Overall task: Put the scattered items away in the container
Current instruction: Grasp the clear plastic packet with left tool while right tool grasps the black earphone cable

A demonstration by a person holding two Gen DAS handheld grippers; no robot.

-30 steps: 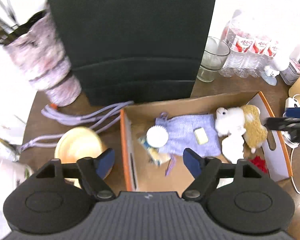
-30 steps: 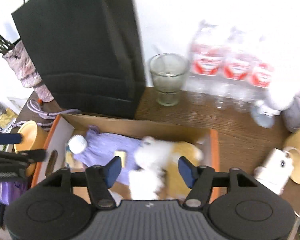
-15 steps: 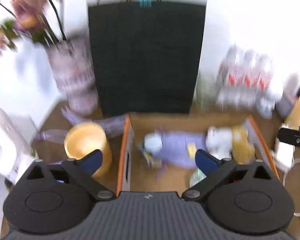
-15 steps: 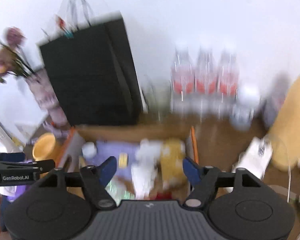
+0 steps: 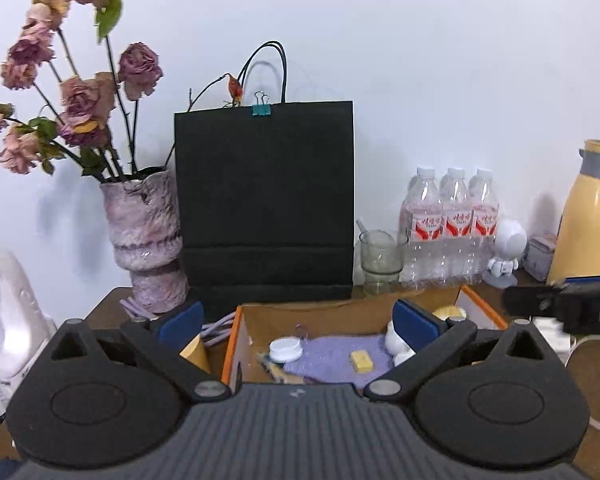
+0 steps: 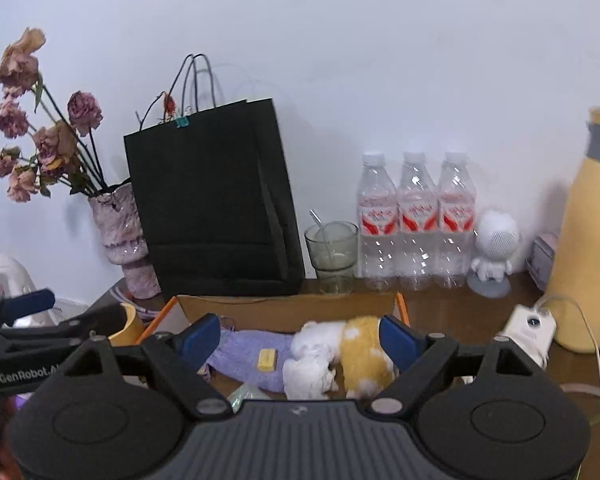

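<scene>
A cardboard box [image 5: 236, 344] with orange edges stands on the wooden table, also seen in the right wrist view [image 6: 284, 308]. Inside it lie a purple cloth [image 5: 340, 354] [image 6: 244, 354], a small yellow block [image 5: 361, 361] [image 6: 267, 359], a white round lid [image 5: 285, 350] and a white-and-yellow plush toy [image 6: 352, 348] [image 5: 398, 344]. My left gripper [image 5: 298, 320] is open over the near side of the box, holding nothing. My right gripper [image 6: 300, 338] hovers near the plush; its jaws are opening and its pads touch nothing.
Behind the box stand a black paper bag [image 5: 264, 208], a vase of dried roses [image 5: 144, 236], a glass cup [image 6: 332, 256], three water bottles [image 6: 416, 220], a white figurine [image 6: 494, 252] and a yellow flask [image 6: 588, 248]. A yellow cup [image 6: 130, 322] sits left of the box; a white adapter [image 6: 528, 326] sits on the right.
Both grippers pulled back from the box and tilted up, so more wall and the bag's top show. Both sets of jaws spread wider. The box contents stayed put.
</scene>
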